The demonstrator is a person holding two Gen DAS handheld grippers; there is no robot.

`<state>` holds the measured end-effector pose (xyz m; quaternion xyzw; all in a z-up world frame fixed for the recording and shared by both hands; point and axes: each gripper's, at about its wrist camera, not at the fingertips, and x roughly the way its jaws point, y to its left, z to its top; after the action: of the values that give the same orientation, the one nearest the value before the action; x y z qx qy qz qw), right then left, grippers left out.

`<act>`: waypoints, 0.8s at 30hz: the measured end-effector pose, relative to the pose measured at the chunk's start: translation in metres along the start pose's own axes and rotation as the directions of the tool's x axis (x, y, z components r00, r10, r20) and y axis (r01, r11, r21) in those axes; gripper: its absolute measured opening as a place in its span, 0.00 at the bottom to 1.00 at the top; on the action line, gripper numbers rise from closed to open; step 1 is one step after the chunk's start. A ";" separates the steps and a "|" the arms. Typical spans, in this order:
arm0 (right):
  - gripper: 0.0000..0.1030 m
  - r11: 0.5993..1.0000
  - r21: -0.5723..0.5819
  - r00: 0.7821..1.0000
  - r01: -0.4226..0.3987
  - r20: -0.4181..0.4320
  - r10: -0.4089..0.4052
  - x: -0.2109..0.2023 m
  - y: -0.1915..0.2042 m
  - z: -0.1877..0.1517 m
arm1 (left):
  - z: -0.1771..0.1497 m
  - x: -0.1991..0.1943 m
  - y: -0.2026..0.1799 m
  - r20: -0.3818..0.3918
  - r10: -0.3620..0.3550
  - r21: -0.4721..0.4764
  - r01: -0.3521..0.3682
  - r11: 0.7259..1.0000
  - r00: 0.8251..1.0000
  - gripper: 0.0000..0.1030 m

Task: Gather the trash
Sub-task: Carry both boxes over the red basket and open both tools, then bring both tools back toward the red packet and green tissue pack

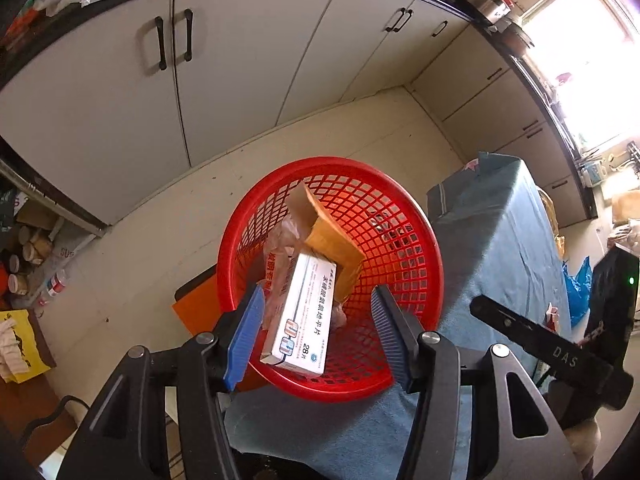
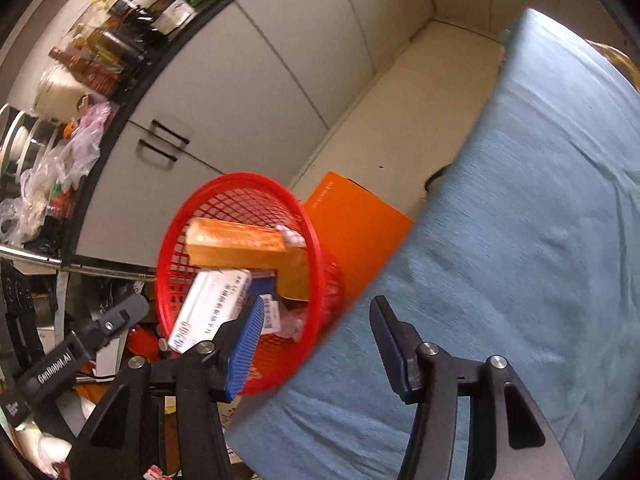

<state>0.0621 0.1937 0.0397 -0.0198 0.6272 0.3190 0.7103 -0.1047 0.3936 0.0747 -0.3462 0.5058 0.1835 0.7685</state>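
- Below the left gripper (image 1: 318, 322), inside the red basket (image 1: 416, 216), lies the white box (image 1: 302, 314); its long axis runs away from the camera, leaning from the near rim up toward the brown carton (image 1: 326, 232) behind it.
- Beside the white box on its left sits a crumpled clear wrapper (image 1: 280, 256) with red print, also inside the basket.
- The left gripper's jaws stand about half open, one blue pad on each side of the white box, neither pressing it; nothing is held.
- Judging from this, the box is already dropped in, and the left hand is the nearer one to the basket.
- The right gripper (image 2: 316, 344) hangs over the blue cloth (image 2: 520, 240) on the table, the basket to its left with its mouth tilted toward the camera.
- Its jaws also stand about half open and empty; the left pad overlaps the basket rim in the picture, but I cannot tell whether it touches.
- No loose trash shows on the cloth under the right gripper, so the next piece likely lies outside these views.
- An orange board (image 2: 356, 220) stands just behind the basket, against the table edge.
- Cupboard doors (image 1: 224, 80) and pale floor (image 1: 360, 136) lie beyond.
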 end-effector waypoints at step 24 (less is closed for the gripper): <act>0.59 0.995 0.093 0.996 0.045 0.066 -0.051 -0.052 -0.084 -0.070 | -0.054 -0.010 -0.102 0.024 0.033 0.206 -0.037 0.978 0.999 0.56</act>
<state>0.0404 0.0751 0.0406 0.0085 0.6157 0.2733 0.7391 -0.0795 0.2854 0.1055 -0.2538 0.5201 0.1472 0.8021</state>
